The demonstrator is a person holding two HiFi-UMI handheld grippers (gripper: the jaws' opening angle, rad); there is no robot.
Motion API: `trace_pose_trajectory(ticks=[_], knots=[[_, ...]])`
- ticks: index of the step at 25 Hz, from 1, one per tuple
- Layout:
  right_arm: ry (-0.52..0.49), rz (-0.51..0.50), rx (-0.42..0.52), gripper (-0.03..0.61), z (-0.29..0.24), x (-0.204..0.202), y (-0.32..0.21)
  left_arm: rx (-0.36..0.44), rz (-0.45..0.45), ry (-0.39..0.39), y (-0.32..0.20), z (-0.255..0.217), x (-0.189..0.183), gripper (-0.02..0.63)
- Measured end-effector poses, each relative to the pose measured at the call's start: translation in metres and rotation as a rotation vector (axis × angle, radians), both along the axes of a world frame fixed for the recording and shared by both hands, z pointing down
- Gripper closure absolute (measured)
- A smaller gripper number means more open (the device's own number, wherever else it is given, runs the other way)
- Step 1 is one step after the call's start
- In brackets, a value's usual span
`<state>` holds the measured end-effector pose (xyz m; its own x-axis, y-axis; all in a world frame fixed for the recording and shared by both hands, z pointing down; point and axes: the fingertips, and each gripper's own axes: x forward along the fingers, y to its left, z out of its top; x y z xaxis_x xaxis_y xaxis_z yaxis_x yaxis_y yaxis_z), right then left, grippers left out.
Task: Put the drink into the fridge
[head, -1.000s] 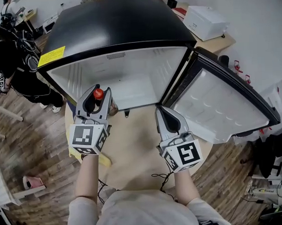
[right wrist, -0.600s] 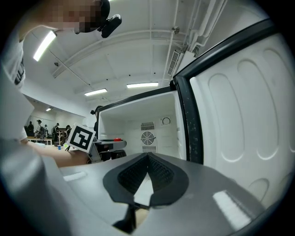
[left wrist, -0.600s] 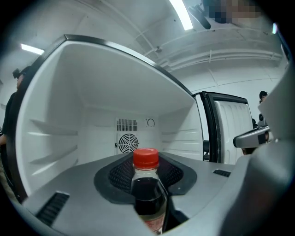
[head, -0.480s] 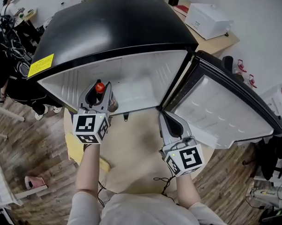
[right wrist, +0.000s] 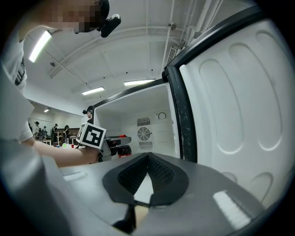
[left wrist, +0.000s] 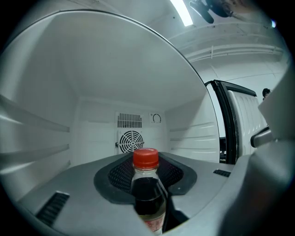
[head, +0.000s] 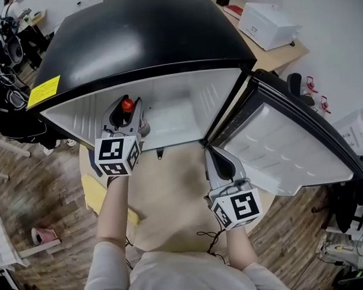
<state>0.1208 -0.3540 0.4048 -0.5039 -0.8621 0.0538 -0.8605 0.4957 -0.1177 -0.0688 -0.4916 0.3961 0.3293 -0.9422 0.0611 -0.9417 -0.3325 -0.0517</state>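
Your left gripper (head: 124, 116) pinches the bottle (left wrist: 148, 196) at its body, both pads pressed on it, and it points level into the open fridge (head: 142, 42). The bottle stands upright between the pads, its long axis vertical and the red cap (left wrist: 145, 158) on top. It is held in the air at the mouth of the fridge, not yet set down. From the left gripper view, the round fan grille (left wrist: 131, 139) on the back wall lies straight ahead of the bottle, so I judge that the way in is directly forward and then down to the fridge floor, which that view does not show. Keep the bottle vertical when you lower it.

Your right gripper (head: 212, 151) is empty, its tips pressed together. It hangs over the desk (head: 171, 195) just beside the lower edge of the open door (head: 288, 137), well apart from the bottle. The left hand is clearly the nearer one and carries this move alone.
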Motion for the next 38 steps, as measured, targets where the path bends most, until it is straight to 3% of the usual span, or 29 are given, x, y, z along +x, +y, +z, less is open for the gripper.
trace_pose_trajectory(ticks=[20,38], knots=[[-0.007,-0.009,-0.018,0.568,0.008,-0.009,-0.003,-0.006,-0.005,0.012,-0.012,0.015,-0.009,0.465],[-0.005,-0.022,0.013,0.568,-0.006,-0.023,0.019,0.009,0.021,-0.033,0.024,0.010,-0.014,0.419]])
